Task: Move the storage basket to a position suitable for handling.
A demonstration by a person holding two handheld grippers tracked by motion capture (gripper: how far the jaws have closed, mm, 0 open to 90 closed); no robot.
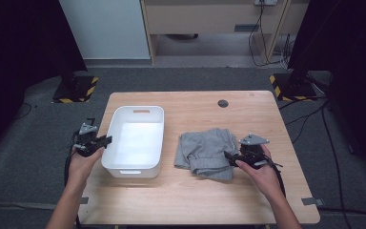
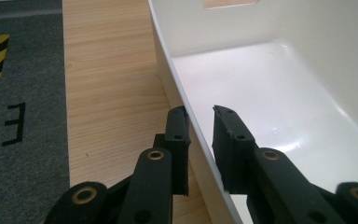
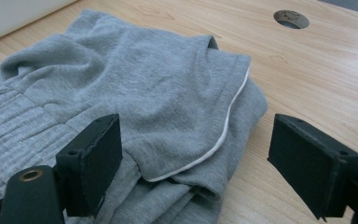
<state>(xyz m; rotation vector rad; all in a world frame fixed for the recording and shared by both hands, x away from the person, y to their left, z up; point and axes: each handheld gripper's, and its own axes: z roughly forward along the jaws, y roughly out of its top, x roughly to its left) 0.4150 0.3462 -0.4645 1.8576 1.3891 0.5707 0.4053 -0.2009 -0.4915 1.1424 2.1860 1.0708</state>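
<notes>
The left tool straddled the left wall of the white bin, jaws narrowed but not clamped, probably to steady it, while the right tool, jaws wide apart, hovered at the grey garment lying right of the bin on the tabletop, ready to grasp.

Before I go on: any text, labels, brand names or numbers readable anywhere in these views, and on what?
"E": a black mark shaped like that letter on the grey floor, turned sideways, in the left gripper view.
White bin: no lettering.
Grey garment: no label or print in view.
Table: no text.
</notes>
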